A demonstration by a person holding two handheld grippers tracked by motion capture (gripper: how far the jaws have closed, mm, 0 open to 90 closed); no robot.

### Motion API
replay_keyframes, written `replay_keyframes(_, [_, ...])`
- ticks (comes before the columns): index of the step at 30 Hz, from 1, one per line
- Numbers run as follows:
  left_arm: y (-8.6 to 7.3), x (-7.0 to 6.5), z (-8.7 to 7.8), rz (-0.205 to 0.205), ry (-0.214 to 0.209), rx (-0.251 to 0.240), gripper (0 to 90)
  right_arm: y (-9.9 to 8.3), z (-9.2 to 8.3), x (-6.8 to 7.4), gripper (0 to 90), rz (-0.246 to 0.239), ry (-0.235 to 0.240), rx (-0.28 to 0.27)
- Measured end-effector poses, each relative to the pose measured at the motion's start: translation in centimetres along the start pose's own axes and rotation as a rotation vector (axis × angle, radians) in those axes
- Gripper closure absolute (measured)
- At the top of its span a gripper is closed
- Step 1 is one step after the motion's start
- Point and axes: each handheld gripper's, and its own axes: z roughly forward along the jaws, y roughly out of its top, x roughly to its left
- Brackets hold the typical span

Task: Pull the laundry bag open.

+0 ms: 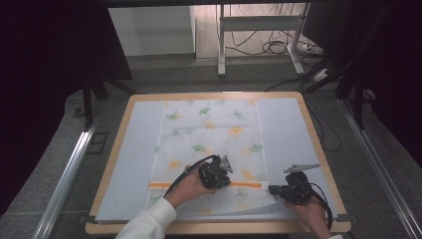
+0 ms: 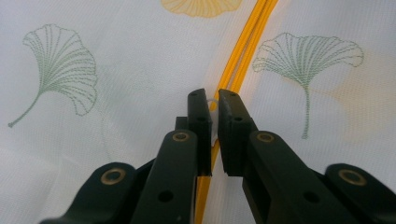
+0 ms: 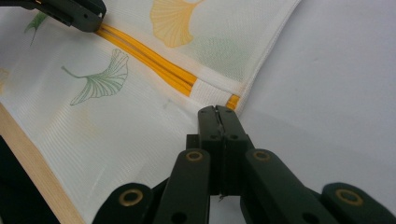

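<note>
Two claws were held by a person's hands over a white mesh bag (image 1: 209, 144) printed with green and yellow leaves, which was spread flat on a pale mat (image 1: 134, 154) covering a wooden surface (image 1: 112, 164). An orange zipper (image 1: 160, 184) ran across the bag near its front edge. The left claw (image 2: 213, 105) was set over the zipper line, its jaws narrowed to a slim gap around a small ring-shaped zipper pull (image 2: 213, 103). The right claw (image 3: 218, 114) was pressed fully closed at the bag's right edge, just beside the zipper's end; whether cloth was pinched could not be told.
</note>
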Motion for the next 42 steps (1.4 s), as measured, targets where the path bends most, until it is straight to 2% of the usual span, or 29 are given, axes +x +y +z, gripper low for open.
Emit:
replay_keyframes(34, [-2.8,0.9,-1.6,-0.042,0.017,0.003,84.9,-0.1,-0.2,-0.1,89.6,0.000,-0.012,-0.003])
replay_keyframes(42, [-3.4,1.1,-1.9,-0.049,0.022,0.003,84.9,-0.1,-0.2,0.1,89.6,-0.031,-0.032,0.001])
